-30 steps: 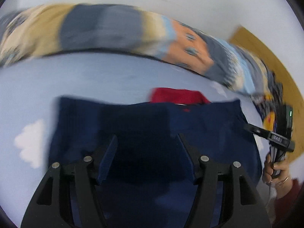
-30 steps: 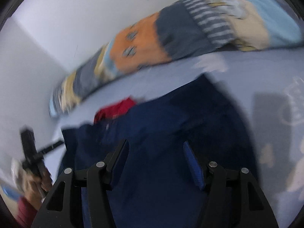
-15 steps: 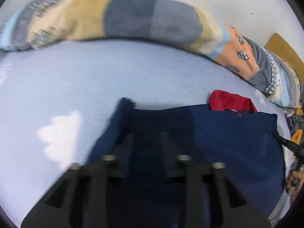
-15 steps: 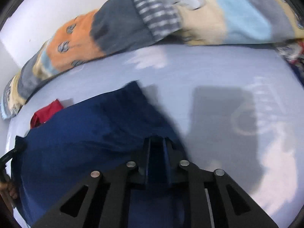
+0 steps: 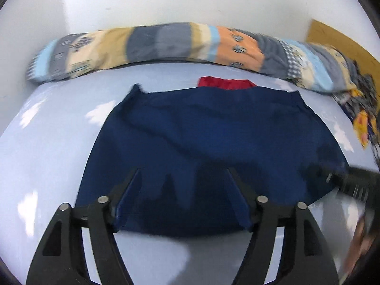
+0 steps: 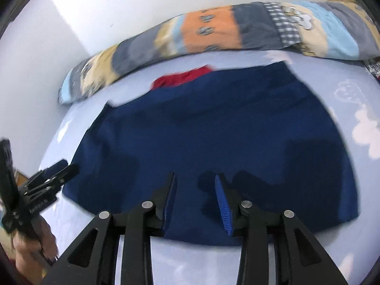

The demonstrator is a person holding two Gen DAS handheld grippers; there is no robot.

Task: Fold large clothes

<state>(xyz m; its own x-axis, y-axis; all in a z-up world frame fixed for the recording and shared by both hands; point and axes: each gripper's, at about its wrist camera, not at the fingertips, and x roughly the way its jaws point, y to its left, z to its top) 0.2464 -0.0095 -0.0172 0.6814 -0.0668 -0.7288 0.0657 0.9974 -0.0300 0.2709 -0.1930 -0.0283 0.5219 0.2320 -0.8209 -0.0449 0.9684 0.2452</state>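
Left tool (image 5: pixel 182 173) wide apart and right tool (image 6: pixel 196 178) parted, both empty-fingered.

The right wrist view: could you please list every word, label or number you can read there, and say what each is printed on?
White lettering on the left gripper, on its black body: blurred, unreadable.
Navy blue garment, patchwork bolster pillow, cloud-print light blue sheet: no readable text.

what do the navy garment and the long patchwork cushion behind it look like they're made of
Navy garment: looks like a soft, matte woven or knit cloth; it lies limp with shallow creases and no shine. The exact fibre cannot be told.

Patchwork cushion: seems a printed fabric cover, probably cotton-like, over soft filling; the sign is its matte, colour-blocked panels and rounded, plump shape.
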